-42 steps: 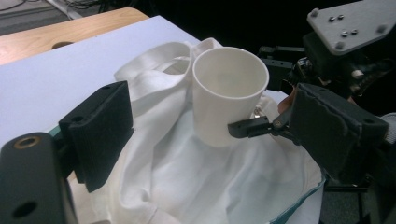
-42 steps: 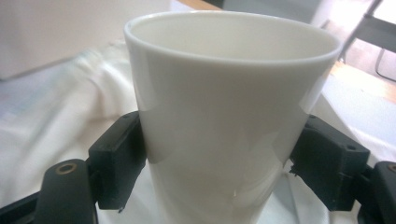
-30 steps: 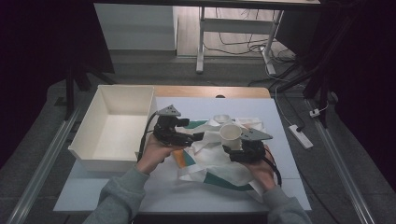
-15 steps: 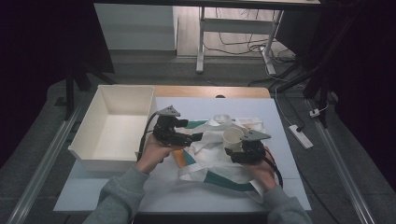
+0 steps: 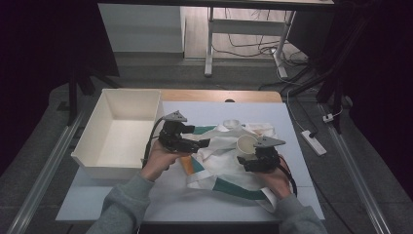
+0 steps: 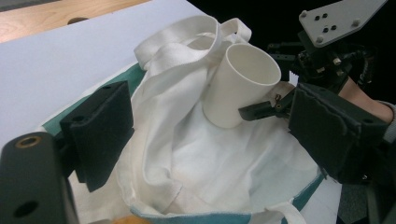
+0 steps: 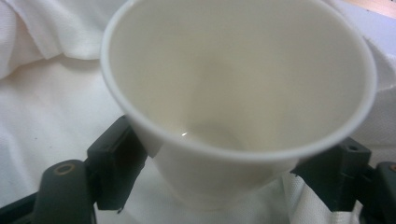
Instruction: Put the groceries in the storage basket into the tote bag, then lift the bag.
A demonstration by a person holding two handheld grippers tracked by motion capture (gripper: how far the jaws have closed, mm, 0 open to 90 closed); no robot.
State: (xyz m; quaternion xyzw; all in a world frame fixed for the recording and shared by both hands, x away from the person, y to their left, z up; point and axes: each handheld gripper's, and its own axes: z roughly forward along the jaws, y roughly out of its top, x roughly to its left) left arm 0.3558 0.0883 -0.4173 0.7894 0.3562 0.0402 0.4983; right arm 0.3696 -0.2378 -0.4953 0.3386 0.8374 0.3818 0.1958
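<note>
A white tote bag with teal trim lies crumpled in the middle of the table. A white paper cup leans tilted over the bag's mouth, its base against the cloth. My right gripper has the cup between its jaws; they have just been opening a little, and both pads still sit against the cup's sides. In the left gripper view its fingers touch the cup. My left gripper stands open at the bag's left edge, jaws wide apart with loose cloth between them.
A deep white bin stands empty at the table's left. A second small white round object sits behind the bag. Something orange peeks from under the bag's left side. A power strip lies on the floor at right.
The right gripper and the cup have shifted very slightly toward the near right. The left gripper and the bag stay as they were.
</note>
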